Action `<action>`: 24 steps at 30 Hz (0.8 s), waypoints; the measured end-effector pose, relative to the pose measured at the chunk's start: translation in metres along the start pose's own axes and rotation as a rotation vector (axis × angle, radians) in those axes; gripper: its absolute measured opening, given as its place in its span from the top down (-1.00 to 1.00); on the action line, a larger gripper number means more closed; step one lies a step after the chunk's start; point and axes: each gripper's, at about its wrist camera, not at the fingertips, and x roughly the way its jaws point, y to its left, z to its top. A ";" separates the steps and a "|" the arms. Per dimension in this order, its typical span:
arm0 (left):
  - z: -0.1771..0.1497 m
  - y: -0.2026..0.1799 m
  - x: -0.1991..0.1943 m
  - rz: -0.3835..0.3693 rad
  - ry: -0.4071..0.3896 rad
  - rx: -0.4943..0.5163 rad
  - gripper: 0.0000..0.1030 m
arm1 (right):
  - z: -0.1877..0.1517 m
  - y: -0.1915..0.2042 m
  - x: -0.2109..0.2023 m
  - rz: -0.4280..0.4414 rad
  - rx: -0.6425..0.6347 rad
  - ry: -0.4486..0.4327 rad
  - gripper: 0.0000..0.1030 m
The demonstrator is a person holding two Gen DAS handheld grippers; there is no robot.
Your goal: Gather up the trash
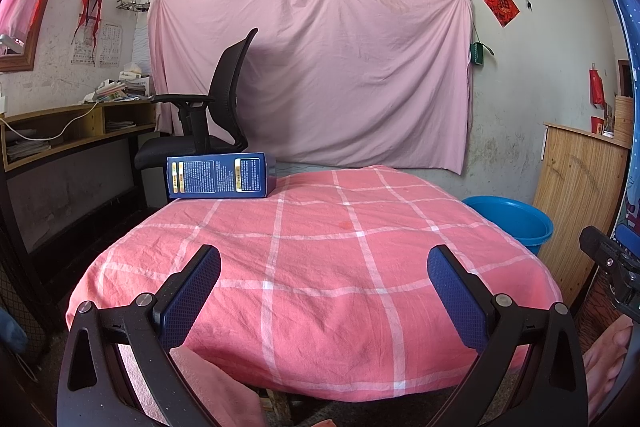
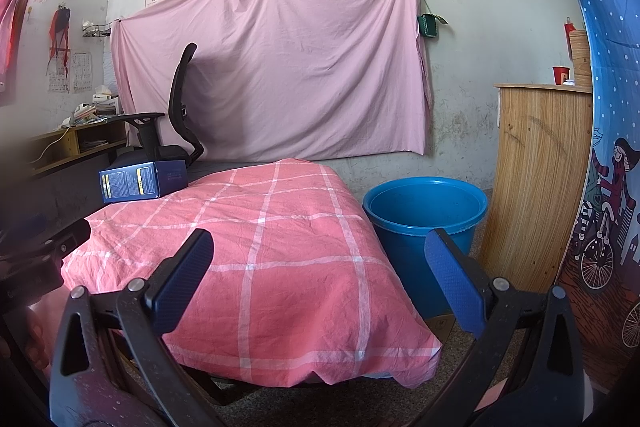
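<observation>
A dark blue cardboard box lies on its side at the far left corner of a table under a pink checked cloth; the right wrist view shows the box at the same corner. A blue plastic bucket stands on the floor right of the table, its rim also visible in the left wrist view. My left gripper hovers open over the near part of the cloth, nothing between its fingers. My right gripper is open too, near the table's right front, close to the bucket.
A black office chair stands behind the table's left corner, beside a cluttered wooden desk. A pink sheet hangs on the back wall. A wooden cabinet stands right of the bucket. The other gripper's body shows at the right edge.
</observation>
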 end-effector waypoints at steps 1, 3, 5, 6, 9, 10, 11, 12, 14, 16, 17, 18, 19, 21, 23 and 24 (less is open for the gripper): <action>0.000 0.000 0.000 0.000 0.000 0.000 -0.97 | 0.000 0.000 0.000 0.000 0.000 0.000 -1.00; 0.000 0.000 0.000 -0.001 0.000 -0.001 -0.97 | 0.000 0.000 0.000 0.000 0.000 0.000 -1.00; 0.000 0.000 0.000 -0.001 0.001 -0.001 -0.97 | 0.000 0.000 0.000 0.000 0.000 0.000 -1.00; 0.000 0.001 0.000 -0.001 0.001 -0.001 -0.97 | 0.000 0.000 0.000 0.000 0.000 0.000 -1.00; 0.000 0.001 0.000 -0.001 0.000 0.000 -0.97 | 0.000 0.000 0.000 0.000 0.000 0.000 -1.00; 0.000 0.001 0.000 -0.001 0.000 0.000 -0.97 | 0.000 0.000 0.000 0.000 0.001 0.000 -1.00; 0.000 0.000 0.000 0.000 0.000 0.000 -0.97 | 0.000 0.001 0.000 -0.001 0.000 0.001 -1.00; 0.000 0.000 0.000 -0.001 0.001 0.000 -0.97 | 0.000 0.000 0.000 0.000 0.001 0.000 -1.00; 0.000 0.000 0.000 -0.001 0.001 -0.001 -0.97 | 0.000 0.000 0.000 -0.001 0.001 0.000 -1.00; 0.000 0.000 0.000 -0.002 0.002 -0.001 -0.97 | 0.000 0.001 0.000 -0.001 0.002 0.000 -1.00; 0.000 0.000 0.000 -0.002 0.002 -0.001 -0.97 | 0.000 0.001 0.000 -0.001 0.002 0.000 -1.00; 0.000 0.000 0.000 -0.002 0.001 0.000 -0.97 | 0.000 0.001 0.000 -0.001 0.001 0.000 -1.00; 0.000 0.000 0.000 -0.002 0.001 0.000 -0.97 | 0.000 0.001 0.000 -0.001 0.001 0.000 -1.00; 0.000 0.000 0.000 -0.001 -0.001 0.002 -0.97 | 0.000 0.001 0.000 -0.001 0.001 0.000 -1.00; 0.000 -0.001 -0.001 0.000 -0.002 0.003 -0.97 | 0.000 0.001 0.000 -0.001 0.002 0.000 -1.00; 0.000 -0.001 -0.002 0.003 -0.004 0.002 -0.97 | 0.000 0.001 0.000 -0.001 0.002 0.000 -1.00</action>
